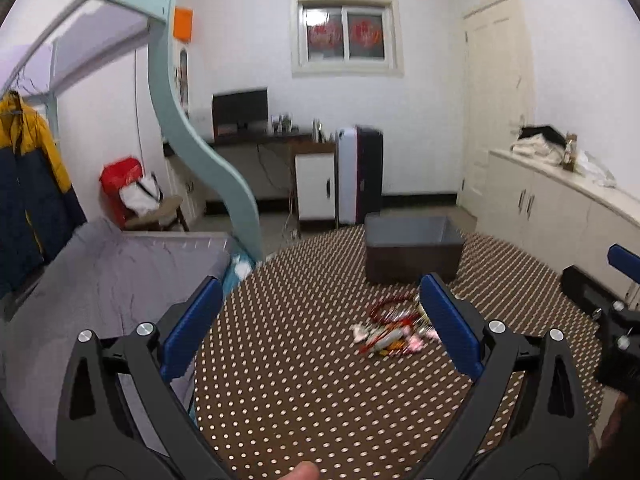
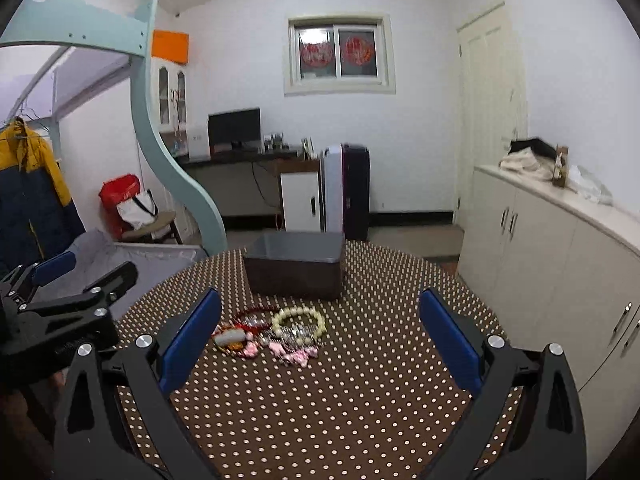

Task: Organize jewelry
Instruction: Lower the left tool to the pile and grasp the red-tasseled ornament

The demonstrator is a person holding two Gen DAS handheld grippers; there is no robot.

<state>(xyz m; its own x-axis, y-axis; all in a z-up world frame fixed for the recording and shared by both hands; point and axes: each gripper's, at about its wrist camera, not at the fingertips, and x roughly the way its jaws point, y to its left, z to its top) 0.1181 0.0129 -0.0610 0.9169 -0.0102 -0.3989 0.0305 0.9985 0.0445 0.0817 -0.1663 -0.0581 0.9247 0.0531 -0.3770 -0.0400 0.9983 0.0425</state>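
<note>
A heap of jewelry (image 2: 272,334) lies on the round dotted brown table (image 2: 320,408): a cream bead bracelet (image 2: 299,319), a red bead bracelet (image 2: 252,316) and pink pieces (image 2: 294,354). Behind it stands an open dark box (image 2: 294,266). My right gripper (image 2: 320,340) is open and empty, held above the table just short of the heap. My left gripper (image 1: 320,320) is open and empty; the heap (image 1: 390,332) lies by its right finger, partly hidden. The box (image 1: 412,250) shows in the left wrist view too.
The left gripper (image 2: 60,304) shows at the left edge of the right wrist view, the right gripper (image 1: 616,320) at the right edge of the left wrist view. A bed (image 1: 120,280) with a pale green frame (image 1: 208,148) stands left of the table, white cabinets (image 2: 560,248) on the right.
</note>
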